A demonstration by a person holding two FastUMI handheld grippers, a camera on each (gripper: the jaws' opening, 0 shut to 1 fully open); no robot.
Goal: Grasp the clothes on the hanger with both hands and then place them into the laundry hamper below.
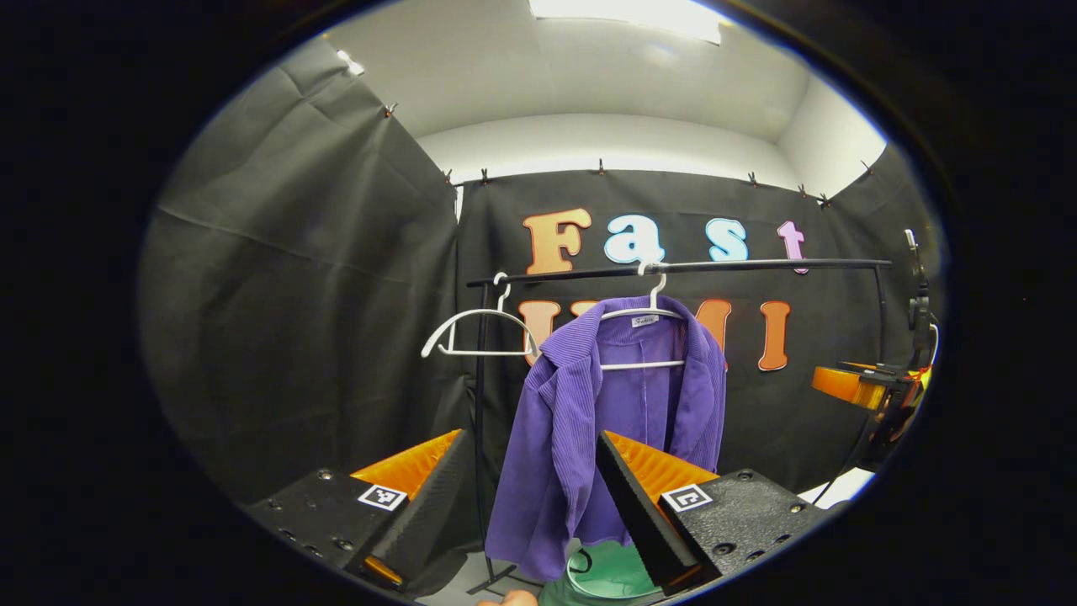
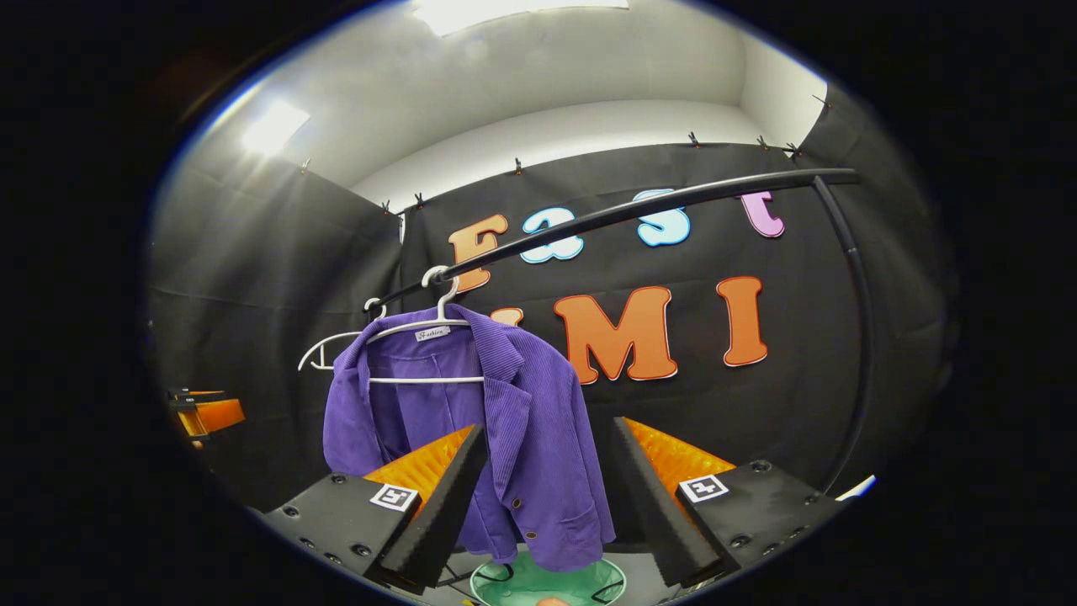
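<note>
Purple corduroy jacket hangs on a white hanger near the middle of the black garment rail, front open, hem dangling over the green laundry hamper on the floor below. In the right gripper view the jacket sits toward the rail's left end, hamper right under the hem.

Left gripper has its jaws spread wide, holding nothing, jacket framed between the fingers but apart from them. Right gripper is likewise wide open and empty, short of the cloth.

Risks, as judgement: pulling the jacket down without lifting it off the shoulders could drag the hanger off the rail, or catch the collar on the hanger. Pinching only one thin layer could let the corduroy slip out. Uneven grasps from the two sides could leave a sleeve trailing outside the hamper rim. A second, bare hanger hangs close beside on the rail and could get knocked.

Hamper contents: the visible part of the inside looks bare; most of it is cut off or hidden by the hem.
</note>
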